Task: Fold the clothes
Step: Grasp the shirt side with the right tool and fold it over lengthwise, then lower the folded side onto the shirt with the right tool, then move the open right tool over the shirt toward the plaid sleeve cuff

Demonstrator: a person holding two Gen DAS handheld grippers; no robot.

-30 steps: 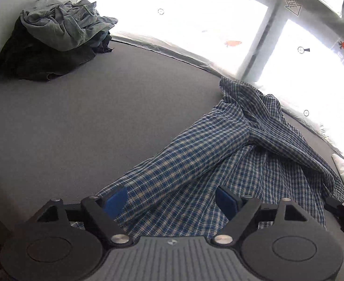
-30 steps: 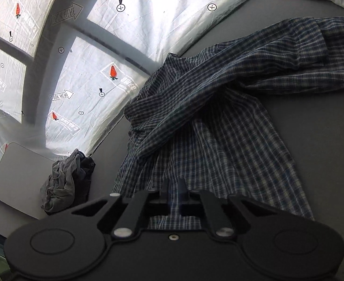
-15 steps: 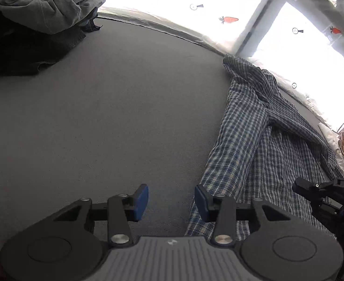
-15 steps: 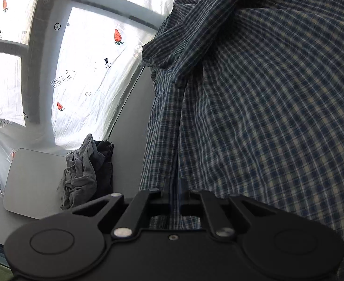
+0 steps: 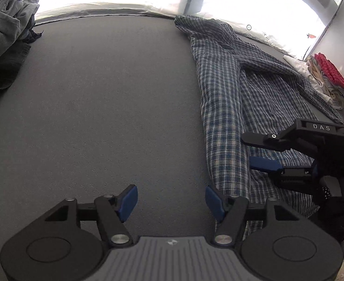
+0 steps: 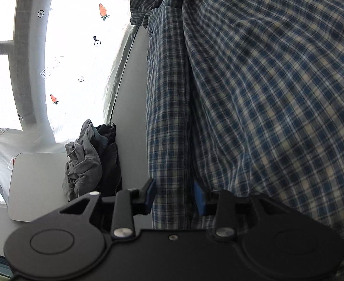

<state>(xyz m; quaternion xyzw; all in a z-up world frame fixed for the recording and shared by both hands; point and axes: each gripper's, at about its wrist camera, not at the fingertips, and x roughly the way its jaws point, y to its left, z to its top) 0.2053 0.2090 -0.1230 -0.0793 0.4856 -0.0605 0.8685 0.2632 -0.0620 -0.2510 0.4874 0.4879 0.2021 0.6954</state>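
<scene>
You see a thin woven blue-and-white checked cotton shirt (image 5: 221, 107) on the matt, finely grained dark grey bench (image 5: 115, 98). Your left hand-held gripper (image 5: 171, 201) is matt black plastic with smooth blue pads (image 5: 127, 201) and shiny metal screws (image 5: 120, 238).

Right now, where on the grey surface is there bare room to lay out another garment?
The widest free patch of the grey surface runs from the crumpled grey clothes pile across to the plaid shirt. The right side is crowded: the shirt spreads there, with a folded stack at the far right edge.
</scene>
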